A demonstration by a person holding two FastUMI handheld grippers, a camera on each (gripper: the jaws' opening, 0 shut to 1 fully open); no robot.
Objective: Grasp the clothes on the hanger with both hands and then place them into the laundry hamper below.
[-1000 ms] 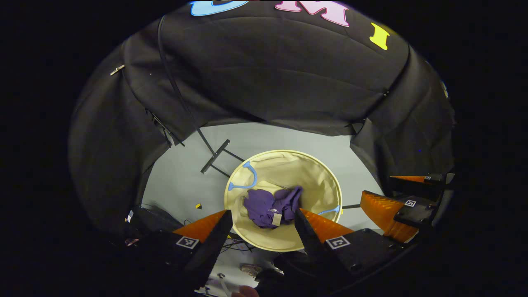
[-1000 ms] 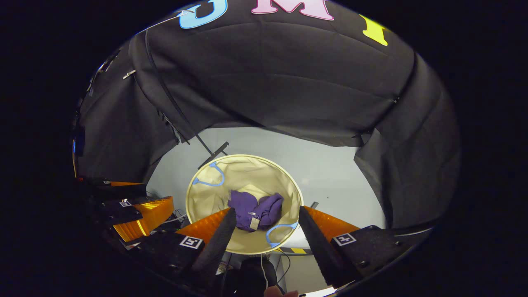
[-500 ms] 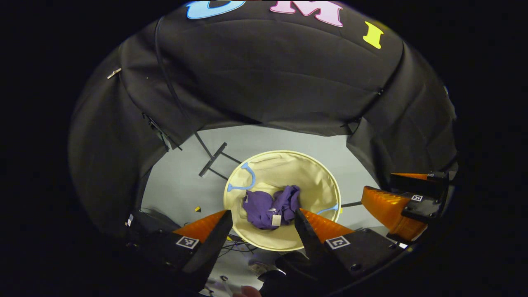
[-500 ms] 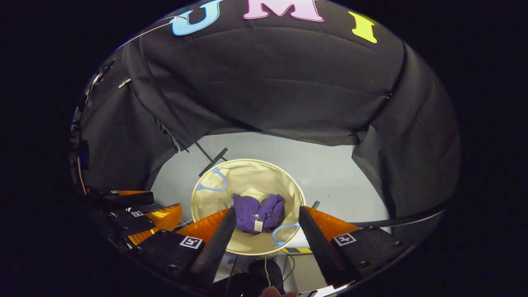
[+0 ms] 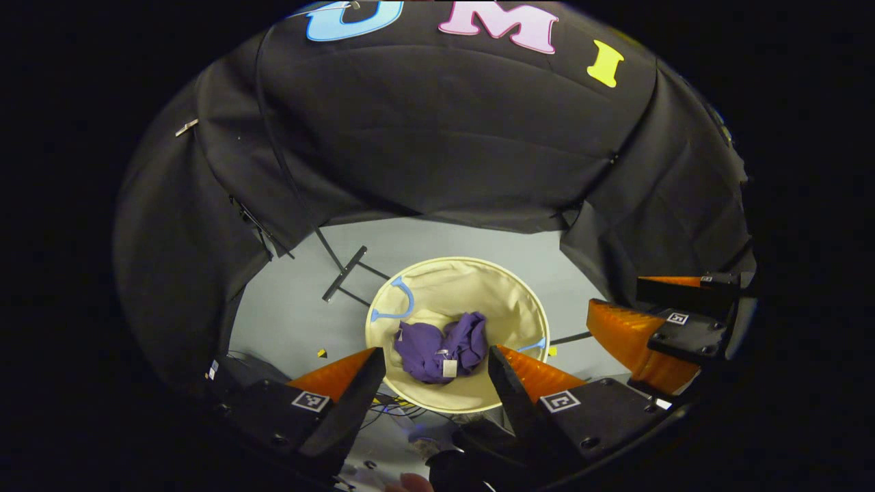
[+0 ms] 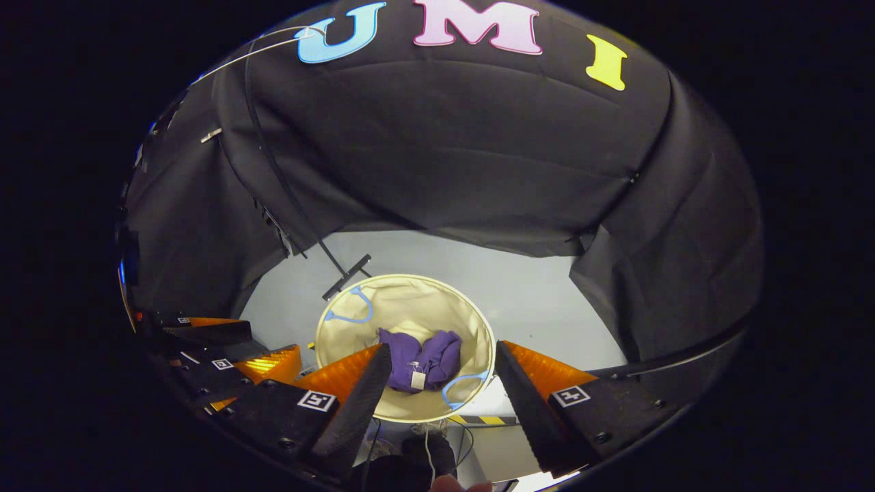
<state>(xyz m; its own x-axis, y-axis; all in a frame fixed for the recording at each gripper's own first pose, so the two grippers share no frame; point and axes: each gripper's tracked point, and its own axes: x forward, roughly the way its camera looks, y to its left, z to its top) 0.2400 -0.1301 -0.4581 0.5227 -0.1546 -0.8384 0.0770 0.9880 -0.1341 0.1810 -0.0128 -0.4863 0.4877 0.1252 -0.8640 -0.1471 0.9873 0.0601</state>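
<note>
Laundry hamper [image 5: 526, 301], round, cream, on the floor.
Contents: crumpled purple clothes [image 5: 437, 345] with pale tag. Left gripper [image 5: 432, 365] and right gripper [image 6: 443, 362] above, fingers spread, holding nothing.

In the left gripper view, the near rim of the laundry hamper [image 5: 456, 408] is covered on both sides by the left gripper [image 5: 432, 383] and its spread fingers, and the white tag [image 5: 449, 368] on the purple clothes [image 5: 437, 345] is too small to read. In the right gripper view, the right gripper [image 6: 443, 383] hides the hamper's near rim likewise, and the clothes lie crumpled, so their kind cannot be told.
</note>
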